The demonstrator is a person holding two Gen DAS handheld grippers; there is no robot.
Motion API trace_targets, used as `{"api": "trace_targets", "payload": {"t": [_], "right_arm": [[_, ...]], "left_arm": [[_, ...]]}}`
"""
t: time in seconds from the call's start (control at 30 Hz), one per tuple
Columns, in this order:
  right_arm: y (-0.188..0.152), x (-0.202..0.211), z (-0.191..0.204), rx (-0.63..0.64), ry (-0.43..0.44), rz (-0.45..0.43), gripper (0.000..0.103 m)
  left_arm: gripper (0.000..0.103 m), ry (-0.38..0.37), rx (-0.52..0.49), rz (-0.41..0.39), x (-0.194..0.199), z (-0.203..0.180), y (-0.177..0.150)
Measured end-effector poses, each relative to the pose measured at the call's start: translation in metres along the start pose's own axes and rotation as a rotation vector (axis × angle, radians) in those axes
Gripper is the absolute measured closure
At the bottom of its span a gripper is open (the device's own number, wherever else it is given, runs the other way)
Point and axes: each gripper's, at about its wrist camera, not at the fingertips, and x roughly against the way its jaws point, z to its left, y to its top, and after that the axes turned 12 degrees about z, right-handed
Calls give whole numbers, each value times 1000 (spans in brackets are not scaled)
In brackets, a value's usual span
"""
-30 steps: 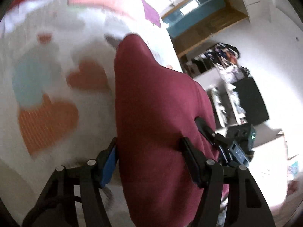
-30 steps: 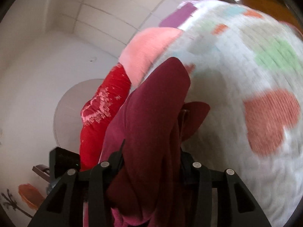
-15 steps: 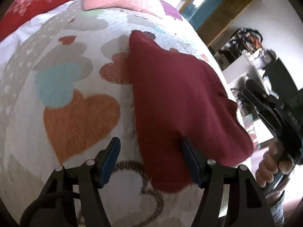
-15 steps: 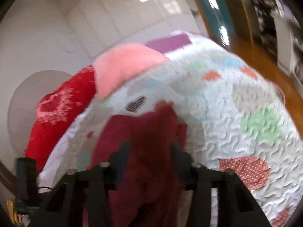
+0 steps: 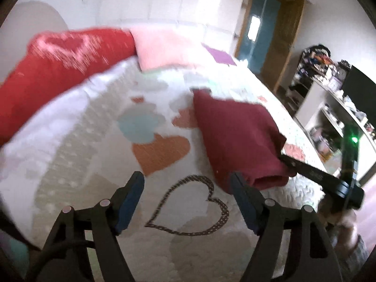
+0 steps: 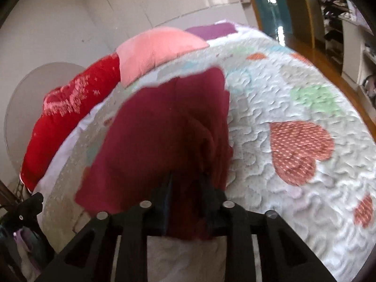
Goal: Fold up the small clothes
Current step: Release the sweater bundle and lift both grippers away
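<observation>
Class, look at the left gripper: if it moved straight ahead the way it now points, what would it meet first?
Probably the quilt. The open left gripper has nothing between its fingers, and the maroon garment lies off to its right. Depth is uncertain.

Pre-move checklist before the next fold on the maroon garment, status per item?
1. Right tool gripping the maroon garment: ok, its jaws have just been closing and cloth is bunched between them.
2. Left tool free: ok, its jaws have just been opening, nothing between them, only the quilt below.
3. Garment lying flat: not ok, the near edge is lifted and bunched at the right tool.
4. Fold edges aligned: cannot tell, both views are blurred.
5. Space on the quilt for the fold: ok, the red pillow and pink pillow sit well beyond the garment.
</observation>
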Motion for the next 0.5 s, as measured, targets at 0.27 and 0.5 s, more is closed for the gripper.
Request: {"api": "trace_targets", "payload": {"t": [0.27,0.5], "right_arm": [[-55,52,12,-32,-53,-94,58],[-87,70,28,-34,-87,-78,52]], "left_arm": [[4,308,-66,-270,78,-27,-24],[0,282,-59,-253,97,-33,-61]]}}
